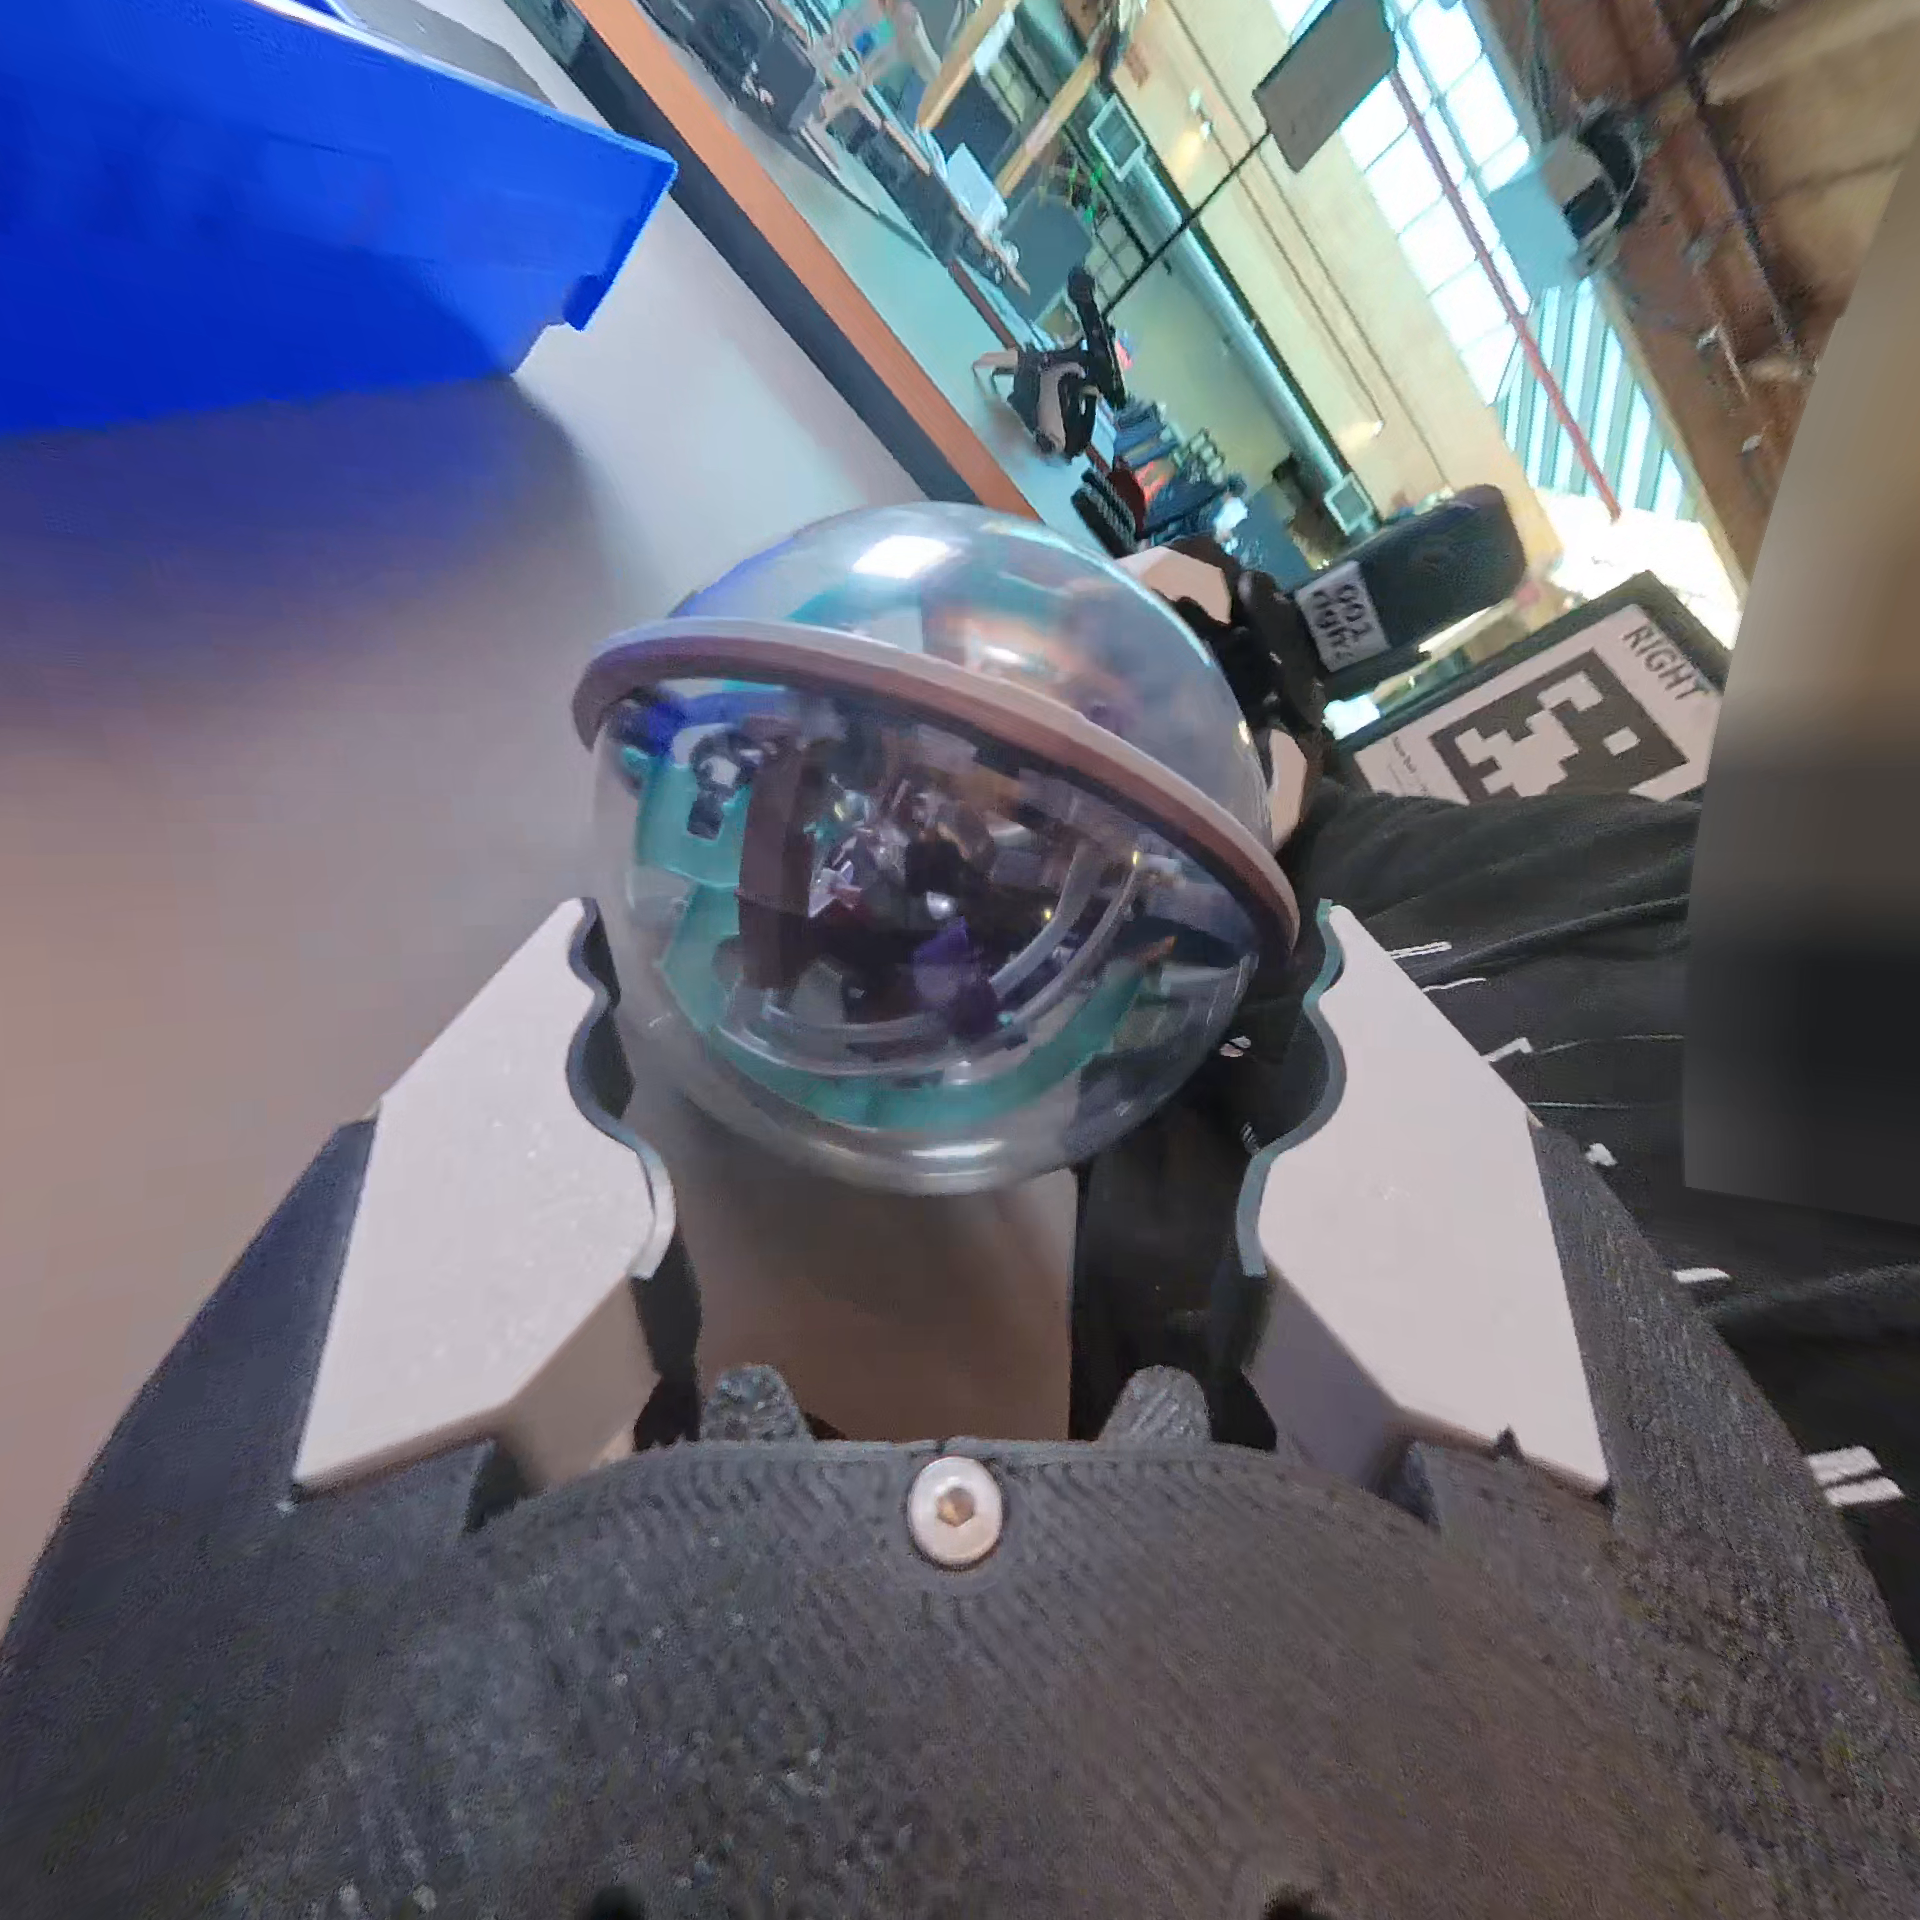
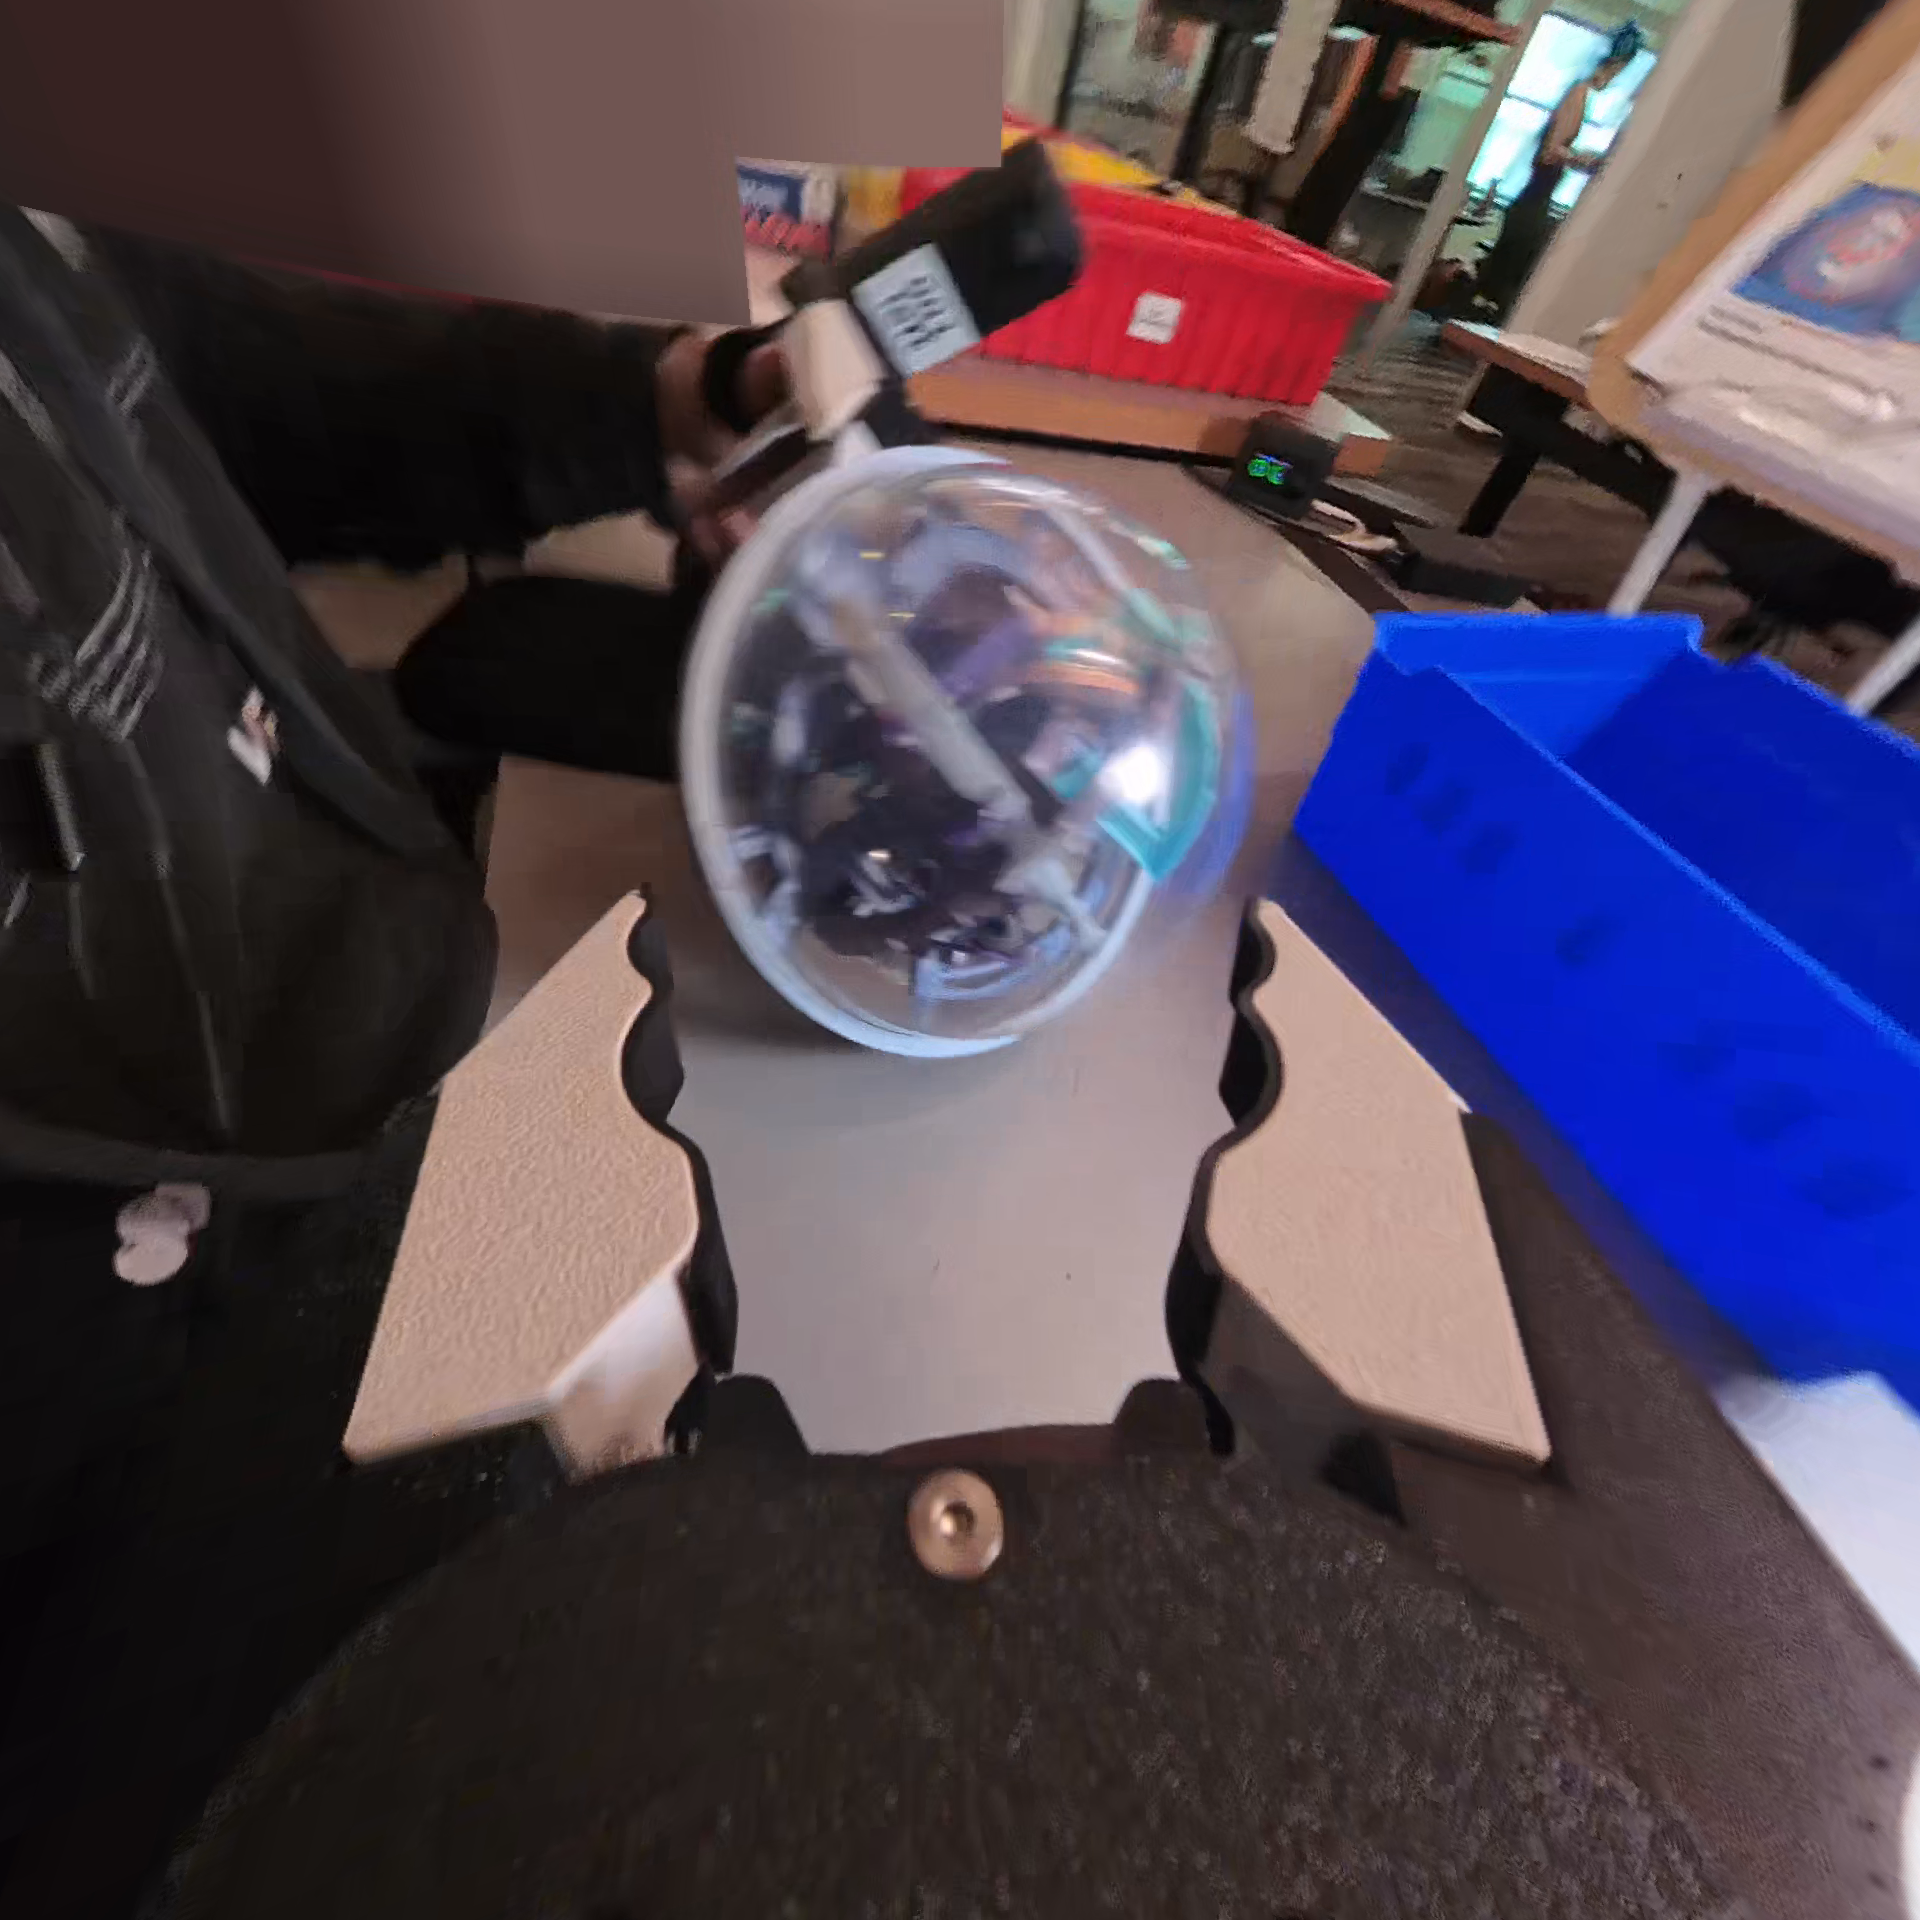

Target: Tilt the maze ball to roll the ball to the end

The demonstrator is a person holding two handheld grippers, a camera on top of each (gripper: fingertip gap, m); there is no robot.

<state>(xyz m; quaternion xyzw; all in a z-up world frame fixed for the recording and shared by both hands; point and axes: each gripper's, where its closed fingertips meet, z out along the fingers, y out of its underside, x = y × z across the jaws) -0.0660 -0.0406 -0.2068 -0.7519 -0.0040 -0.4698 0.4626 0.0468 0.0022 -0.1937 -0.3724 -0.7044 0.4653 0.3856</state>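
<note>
The maze ball [image 1: 925,842] is held clamped at the tips of the left gripper [image 1: 951,1039], above the table [image 1: 312,831]. The right gripper [image 2: 945,1039] is wide open, empty, near it. Tilted too fast, the smooth ball could be lost from this shallow hold.

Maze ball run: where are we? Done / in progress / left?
Done: maze ball is lifted off the table, between the left gripper fingers. In hand: its rim sits tilted; the right gripper is open just short of it, blurred. Left: the inner ball's position isn't discernible, so reaching the end is unconfirmed.
</note>
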